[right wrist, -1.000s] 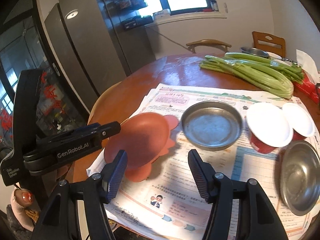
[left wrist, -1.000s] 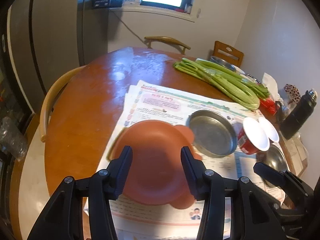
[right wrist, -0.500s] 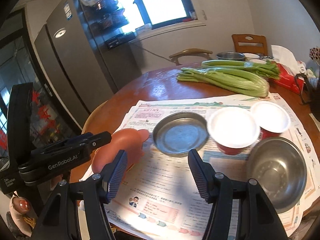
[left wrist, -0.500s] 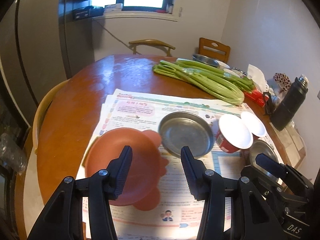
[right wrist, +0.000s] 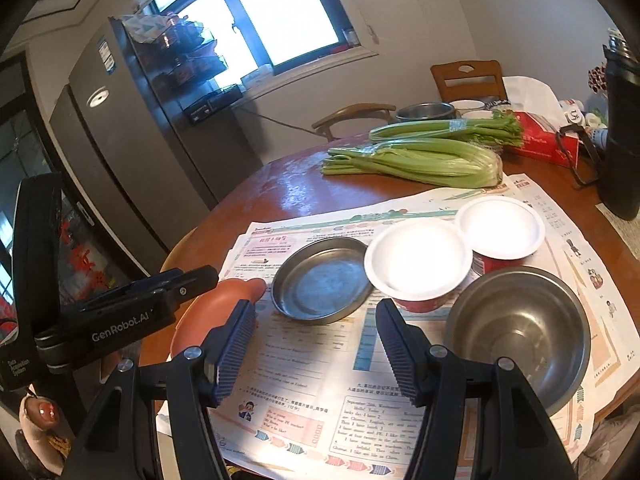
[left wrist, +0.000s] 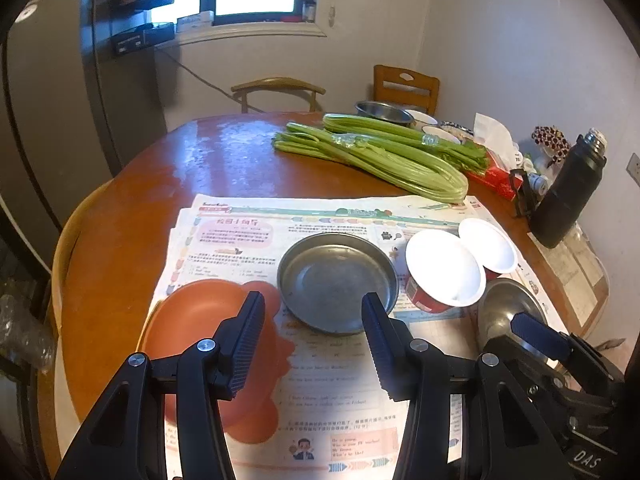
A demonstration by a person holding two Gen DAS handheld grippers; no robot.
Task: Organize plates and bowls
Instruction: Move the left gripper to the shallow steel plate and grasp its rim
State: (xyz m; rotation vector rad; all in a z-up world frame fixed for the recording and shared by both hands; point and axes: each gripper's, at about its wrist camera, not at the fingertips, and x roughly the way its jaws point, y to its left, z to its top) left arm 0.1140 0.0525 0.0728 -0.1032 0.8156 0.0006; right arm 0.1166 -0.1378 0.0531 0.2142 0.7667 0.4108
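Note:
An orange plastic plate (left wrist: 200, 320) lies at the near left of the newspaper, also in the right wrist view (right wrist: 216, 304). A shallow steel dish (left wrist: 338, 280) (right wrist: 322, 280) sits beside it. Two red bowls with white insides (left wrist: 442, 270) (left wrist: 488, 246) stand to its right, also in the right wrist view (right wrist: 418, 258) (right wrist: 500, 224). A steel bowl (left wrist: 508, 314) (right wrist: 520, 332) is at the near right. My left gripper (left wrist: 312, 340) is open above the paper between plate and dish. My right gripper (right wrist: 316, 344) is open and empty, near the steel bowl.
Celery bunches (left wrist: 372, 152) lie across the far side of the round wooden table (left wrist: 168, 184). A black flask (left wrist: 568, 192), a red tissue box (left wrist: 496, 178) and more bowls (left wrist: 384, 110) stand at the right and back. Chairs ring the table; a fridge (right wrist: 132, 152) is on the left.
Both grippers have pulled back and swung right, away from the orange plate. The steel dish and bowls now sit nearer the centre of both views. Both stay open.

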